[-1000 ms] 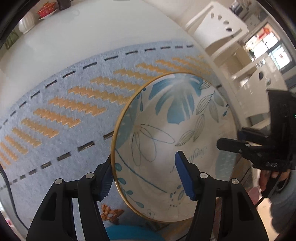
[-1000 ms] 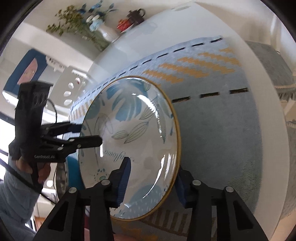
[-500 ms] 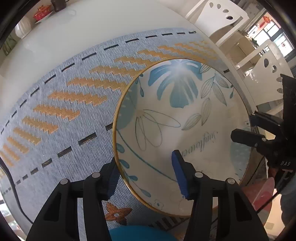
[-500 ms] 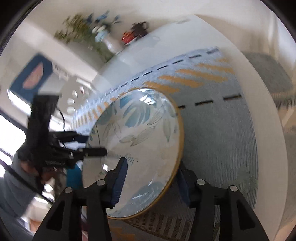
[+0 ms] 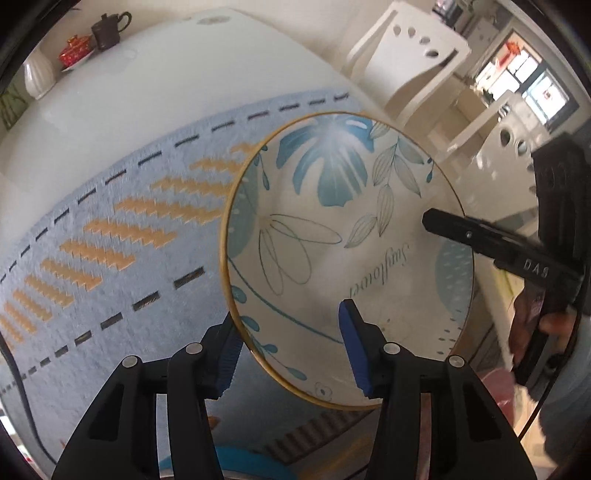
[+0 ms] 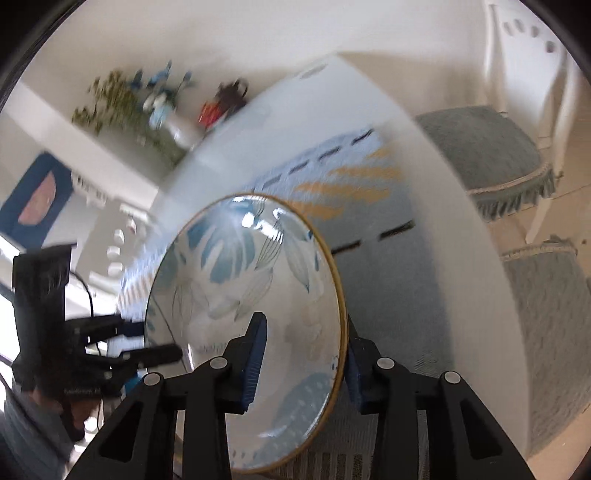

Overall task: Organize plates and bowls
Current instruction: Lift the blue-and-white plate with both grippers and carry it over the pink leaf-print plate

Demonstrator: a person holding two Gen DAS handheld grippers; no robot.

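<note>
So, both sides pinching one floral plate: left tongs clamped over its near-left rim, right tongs over the opposite rim. Held tilted above the blue placemat on the bench, not resting there. Equally close, so probably needs lowering together.

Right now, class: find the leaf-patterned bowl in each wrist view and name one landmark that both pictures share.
Left wrist view: the leaf-patterned bowl fills the centre-right, its near rim between the left gripper fingers.
Right wrist view: the bowl sits centre-left and tilted, its right rim between the right gripper fingers.
Shared landmark: the dark teapot at the table's far end.
</note>
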